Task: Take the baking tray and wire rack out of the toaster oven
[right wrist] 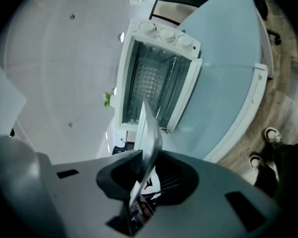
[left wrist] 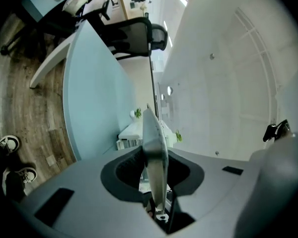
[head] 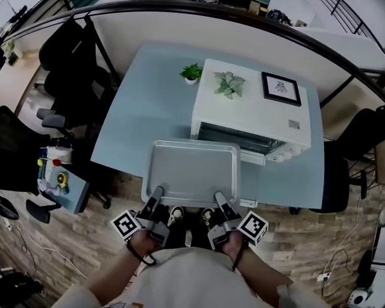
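While both forearms reach out from the torso at the near edge of the head view, cut off above the elbows, the left hand (head: 140, 241) and right hand (head: 236, 242) sit side by side over a pair of shoes (head: 177, 215) on the wood floor. The left gripper (head: 157, 193) is clamped on the near left rim of the baking tray (head: 191, 171), and the right gripper (head: 219, 198) is clamped on its near right rim. Each gripper view shows the thin metal edge pinched between the dark pads. The tray is held flat and empty, fully outside the oven, covering the near edge of the pale blue table (head: 147, 111). Beyond it stands the white toaster oven (head: 256, 111) with its door (right wrist: 186, 95) open. Inside the cavity, the right gripper view shows a faint grid, seemingly the wire rack (right wrist: 149, 82); the head view hides it.
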Demonstrator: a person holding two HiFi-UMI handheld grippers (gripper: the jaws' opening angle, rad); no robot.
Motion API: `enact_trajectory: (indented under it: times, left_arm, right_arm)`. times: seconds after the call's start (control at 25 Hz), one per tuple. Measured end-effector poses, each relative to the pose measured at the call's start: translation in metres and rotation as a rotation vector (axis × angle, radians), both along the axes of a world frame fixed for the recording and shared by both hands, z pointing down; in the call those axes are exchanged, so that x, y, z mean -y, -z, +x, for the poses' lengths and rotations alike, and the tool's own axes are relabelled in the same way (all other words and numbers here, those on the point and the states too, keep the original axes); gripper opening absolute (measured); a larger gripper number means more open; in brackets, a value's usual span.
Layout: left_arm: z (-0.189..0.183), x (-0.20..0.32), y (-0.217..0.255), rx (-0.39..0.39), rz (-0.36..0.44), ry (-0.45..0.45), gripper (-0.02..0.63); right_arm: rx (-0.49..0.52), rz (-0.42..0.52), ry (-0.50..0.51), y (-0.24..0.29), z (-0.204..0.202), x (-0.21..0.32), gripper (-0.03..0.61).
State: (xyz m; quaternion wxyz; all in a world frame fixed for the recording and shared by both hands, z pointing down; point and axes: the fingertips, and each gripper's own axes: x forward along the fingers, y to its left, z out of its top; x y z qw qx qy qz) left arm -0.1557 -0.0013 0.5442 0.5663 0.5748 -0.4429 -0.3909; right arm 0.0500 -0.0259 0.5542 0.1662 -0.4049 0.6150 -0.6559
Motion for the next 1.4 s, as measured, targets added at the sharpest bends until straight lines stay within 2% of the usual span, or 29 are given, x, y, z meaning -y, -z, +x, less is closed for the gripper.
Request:
enact_trajectory:
  times: [0.36,0.6,0.72,0.88,1.08,1.32,1.4]
  left_arm:
    - [-0.100,-0.047,-0.001,0.043,-0.020,0.241,0.091]
    - [-0.139,-0.070,-0.005,0.058,-0.045,0.382,0.091]
    - [-0.151,-0.077,-0.007,0.031,-0.060,0.434,0.084]
    - [-0.163,-0.077,0.001,0.009,-0.025,0.479,0.072]
    - [-0.176,-0.064,0.003,0.011,-0.017,0.493,0.071]
    - [-0.181,-0.033,-0.001,-0.069,-0.019,0.488,0.071]
    - [-0.185,-0.023,-0.001,-0.090,-0.012,0.490,0.071]
  right_arm:
    - [0.056,-0.038,0.252,-0.008,-0.112,-0.005,0.078]
    - [0.054,-0.024,0.397,-0.012,-0.164,0.003,0.081]
    - [0.004,0.023,0.477,-0.009,-0.183,0.008,0.091]
    - [-0.042,0.090,0.533,-0.004,-0.201,0.016,0.103]
    - [-0.157,0.160,0.547,-0.010,-0.213,0.034,0.139]
    - [-0.335,0.201,0.521,-0.022,-0.219,0.066,0.203]
    - [-0.425,0.240,0.505,-0.020,-0.216,0.082,0.227]
